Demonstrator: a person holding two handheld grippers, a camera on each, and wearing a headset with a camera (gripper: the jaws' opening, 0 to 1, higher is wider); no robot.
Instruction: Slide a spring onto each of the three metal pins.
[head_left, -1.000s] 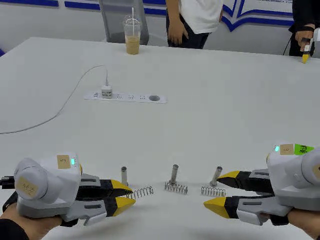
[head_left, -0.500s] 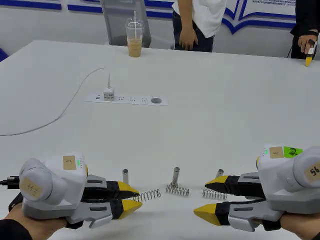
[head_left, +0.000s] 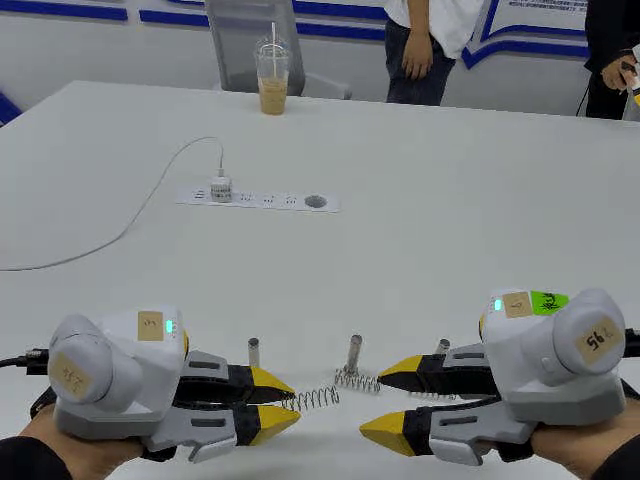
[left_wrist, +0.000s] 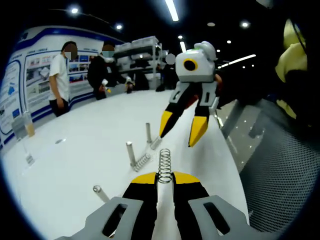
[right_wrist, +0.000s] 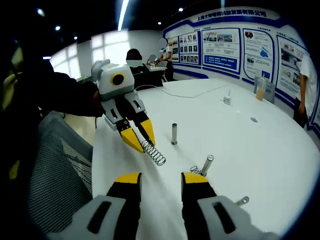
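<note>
Three pins (head_left: 353, 354) stand in a row at the lower centre of the head view on the white table (head_left: 420, 250). At lower left, the left gripper (head_left: 292, 402) has its jaws pressed together on one end of a spring (head_left: 312, 399), which points toward the frame's centre, below the pins. A second spring (head_left: 357, 380) lies at the middle pin's base. At lower right, the right gripper (head_left: 375, 398) has its jaws spread, partly covering the right pin.

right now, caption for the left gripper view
Left tongs shut on a spring, right tongs open beyond three pins.
</note>
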